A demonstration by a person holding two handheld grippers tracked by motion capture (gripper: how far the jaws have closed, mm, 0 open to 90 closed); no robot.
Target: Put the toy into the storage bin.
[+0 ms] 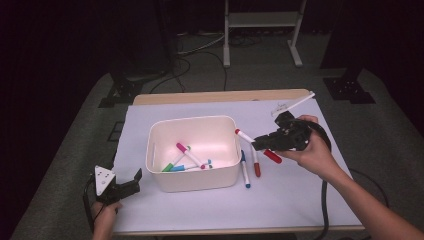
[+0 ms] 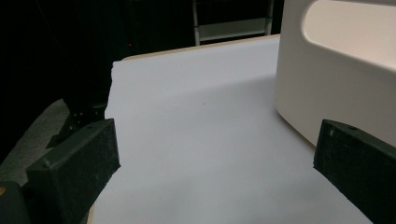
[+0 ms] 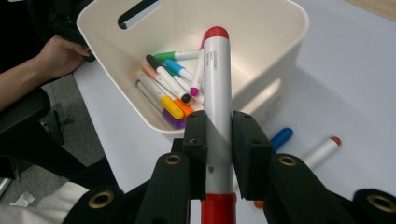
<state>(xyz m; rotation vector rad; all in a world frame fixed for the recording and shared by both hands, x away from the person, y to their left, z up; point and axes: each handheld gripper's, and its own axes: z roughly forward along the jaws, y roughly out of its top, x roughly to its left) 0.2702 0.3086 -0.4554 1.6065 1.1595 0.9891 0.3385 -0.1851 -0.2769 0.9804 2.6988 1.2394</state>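
Red-capped marker point(image 3: 217, 107) pinched in our right hand-held gripper point(image 3: 218, 140) over the bin point(image 1: 192, 181); two markers point(image 1: 250, 167) remain on the table point(image 1: 300, 200); left hand-held gripper point(image 2: 215, 158) spread, idle.

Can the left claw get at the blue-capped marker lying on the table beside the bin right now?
Probably not directly: the white bin stands between the left claw and the blue-capped marker.
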